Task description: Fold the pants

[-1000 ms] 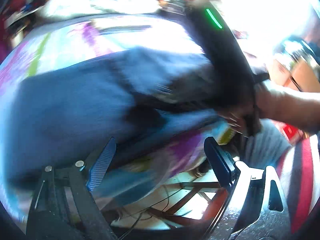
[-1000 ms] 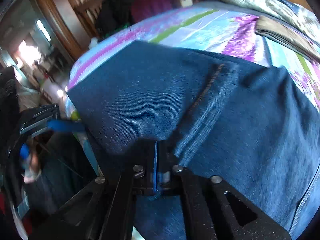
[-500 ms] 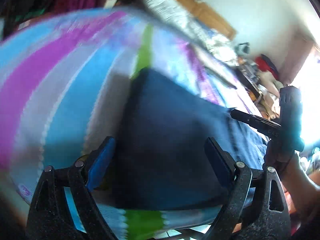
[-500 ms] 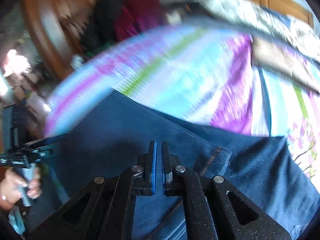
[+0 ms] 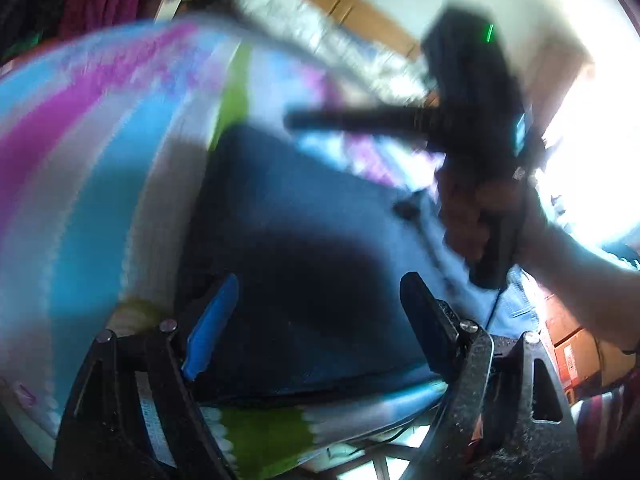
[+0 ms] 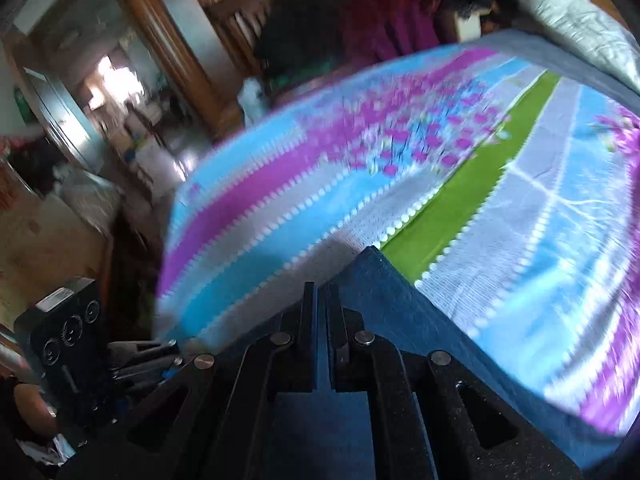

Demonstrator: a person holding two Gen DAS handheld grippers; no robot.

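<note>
My left gripper [image 5: 316, 320] stands wide open, empty, over the pants [image 5: 304, 216]; my right gripper [image 6: 322, 300] is closed, holding nothing visible, clearing the fold.

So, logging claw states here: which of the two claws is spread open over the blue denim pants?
The left claw: its fingers stand wide apart above the blue denim pants, while the right claw is shut.

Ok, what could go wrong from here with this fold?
The jeans lie near the bed edge, so a tug might drag them off. The right hand-held gripper looks shut, with no cloth visibly between its fingers, so it may have lost its hold. The left hand-held gripper is open, pinning nothing.
</note>
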